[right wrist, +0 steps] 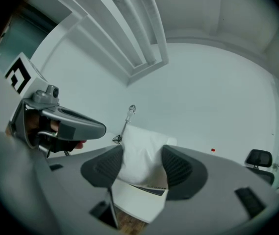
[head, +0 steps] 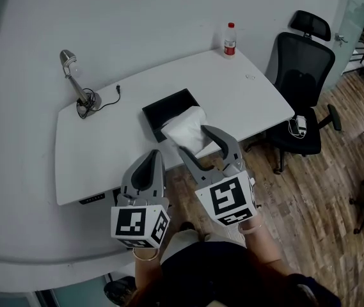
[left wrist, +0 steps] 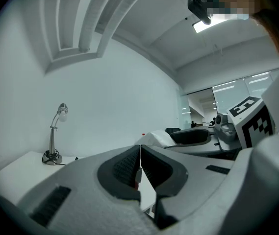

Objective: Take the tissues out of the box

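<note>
A black tissue box (head: 166,109) lies open on the white table (head: 98,152). A thick white wad of tissues (head: 185,128) stands over the box's near right corner. My right gripper (head: 196,142) is shut on it, a pad against each side. In the right gripper view the tissues (right wrist: 141,148) fill the gap between the ribbed pads (right wrist: 178,169). My left gripper (head: 150,162) hangs beside it on the left, over the table's front edge. Its jaws are shut with nothing between them, as the left gripper view (left wrist: 139,168) shows.
A desk lamp (head: 74,75) with a cable stands at the table's back left. A bottle with a red cap (head: 230,40) stands at the back right corner. A black office chair (head: 300,75) is to the right, on the wooden floor (head: 309,190).
</note>
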`<state>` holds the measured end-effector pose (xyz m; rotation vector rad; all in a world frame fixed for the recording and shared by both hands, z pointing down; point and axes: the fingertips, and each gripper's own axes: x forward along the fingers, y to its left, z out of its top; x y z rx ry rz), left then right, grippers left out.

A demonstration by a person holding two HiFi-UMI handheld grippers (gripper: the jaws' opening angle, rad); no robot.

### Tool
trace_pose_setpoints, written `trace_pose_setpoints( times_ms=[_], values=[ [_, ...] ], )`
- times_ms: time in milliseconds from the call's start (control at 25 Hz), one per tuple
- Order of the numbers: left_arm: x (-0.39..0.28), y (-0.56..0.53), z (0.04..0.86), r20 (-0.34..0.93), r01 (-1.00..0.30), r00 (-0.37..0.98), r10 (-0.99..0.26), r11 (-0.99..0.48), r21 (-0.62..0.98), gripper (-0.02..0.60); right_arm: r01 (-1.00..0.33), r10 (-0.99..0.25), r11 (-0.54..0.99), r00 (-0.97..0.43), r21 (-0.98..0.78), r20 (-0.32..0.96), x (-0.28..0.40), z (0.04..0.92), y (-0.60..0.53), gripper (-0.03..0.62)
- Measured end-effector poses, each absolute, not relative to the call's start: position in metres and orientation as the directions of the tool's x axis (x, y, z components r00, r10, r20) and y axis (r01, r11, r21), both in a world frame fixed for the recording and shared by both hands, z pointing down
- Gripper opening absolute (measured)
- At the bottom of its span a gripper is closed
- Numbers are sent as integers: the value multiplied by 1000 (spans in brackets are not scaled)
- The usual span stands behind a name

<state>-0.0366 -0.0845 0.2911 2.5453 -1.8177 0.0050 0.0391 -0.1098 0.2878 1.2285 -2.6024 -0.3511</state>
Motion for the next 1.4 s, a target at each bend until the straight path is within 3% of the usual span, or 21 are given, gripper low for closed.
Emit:
trace_pose_setpoints(
  times_ms=[1400],
  values=[
    [20, 12, 285, -13, -962, 275, -961, -274, -12, 26, -687, -733, 656, -679, 312, 46, 93, 273, -8, 264]
  ],
)
